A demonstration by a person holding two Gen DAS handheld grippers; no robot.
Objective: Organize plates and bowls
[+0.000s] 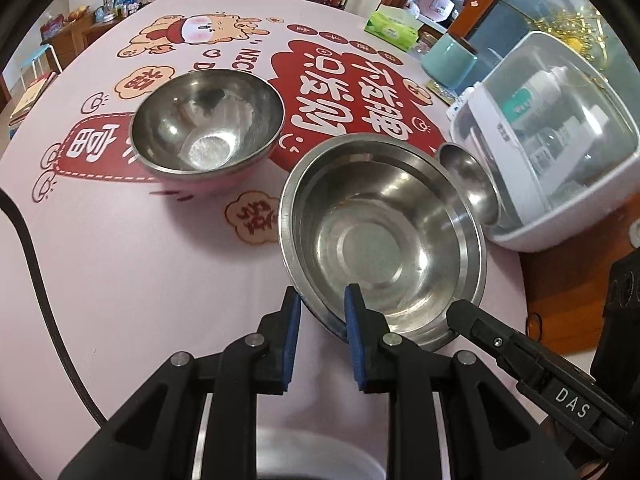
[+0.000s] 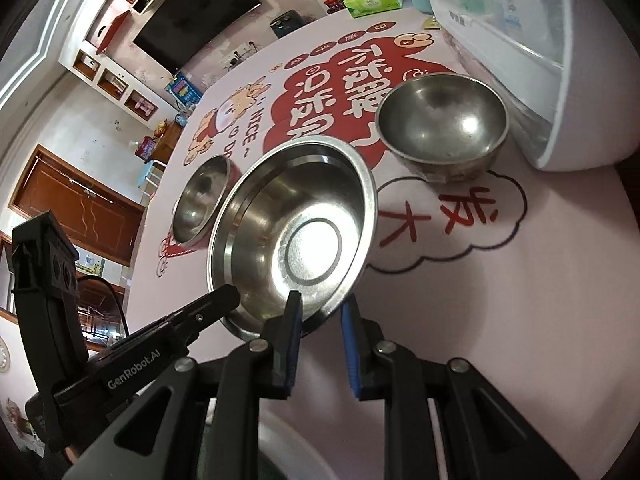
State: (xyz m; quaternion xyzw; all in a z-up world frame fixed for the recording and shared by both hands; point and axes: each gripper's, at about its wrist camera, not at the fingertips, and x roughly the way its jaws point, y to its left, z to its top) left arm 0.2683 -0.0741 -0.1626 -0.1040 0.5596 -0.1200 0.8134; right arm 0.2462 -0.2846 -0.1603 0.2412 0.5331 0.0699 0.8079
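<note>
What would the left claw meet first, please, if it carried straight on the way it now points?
The wide shallow steel bowl: the left claw already grips its near rim, so going on would only push that bowl ahead, probably toward the pink printed table.

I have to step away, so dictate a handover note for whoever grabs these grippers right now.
Left gripper: shut on the near rim of the wide, flat-rimmed steel bowl.
Right gripper: shut on the same rim, beside it.
The bowl looks tilted, raised between both.
Pink-sided steel bowl and small round steel bowl sit apart on the pink printed tablecloth.
Done: nothing stacked yet.
Left: gather all three bowls.
</note>
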